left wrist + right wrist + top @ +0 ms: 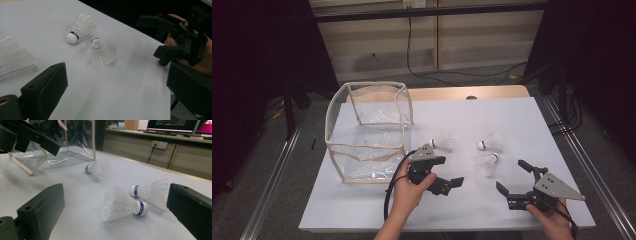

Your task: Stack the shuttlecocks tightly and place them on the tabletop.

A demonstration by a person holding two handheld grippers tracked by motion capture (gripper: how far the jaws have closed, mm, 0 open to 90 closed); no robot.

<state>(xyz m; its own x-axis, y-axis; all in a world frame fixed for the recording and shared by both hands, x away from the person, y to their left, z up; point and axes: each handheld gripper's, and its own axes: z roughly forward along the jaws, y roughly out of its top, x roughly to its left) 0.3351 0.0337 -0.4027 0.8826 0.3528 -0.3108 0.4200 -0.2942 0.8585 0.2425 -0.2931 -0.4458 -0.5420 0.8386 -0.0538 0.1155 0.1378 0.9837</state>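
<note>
Three shuttlecocks at centre frame on the white table (522, 117): one (443, 143) just right of the clear bag (368, 131), one (491, 142) further right, one (487, 164) just below it. Left gripper (447, 184) at lower centre, jaws spread, nothing between. Right gripper (512, 177) at lower right near the front edge, jaws wide apart, empty. Bare tabletop between grippers and shuttlecocks.

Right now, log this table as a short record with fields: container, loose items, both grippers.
container: clear bag with beige trim, standing open, empty, on the table's left
shuttlecocks: three, lying on the white table; one beside the bag, two close together further right
left gripper: open, holding nothing
right gripper: open, holding nothing, jaws toward the pair
</note>
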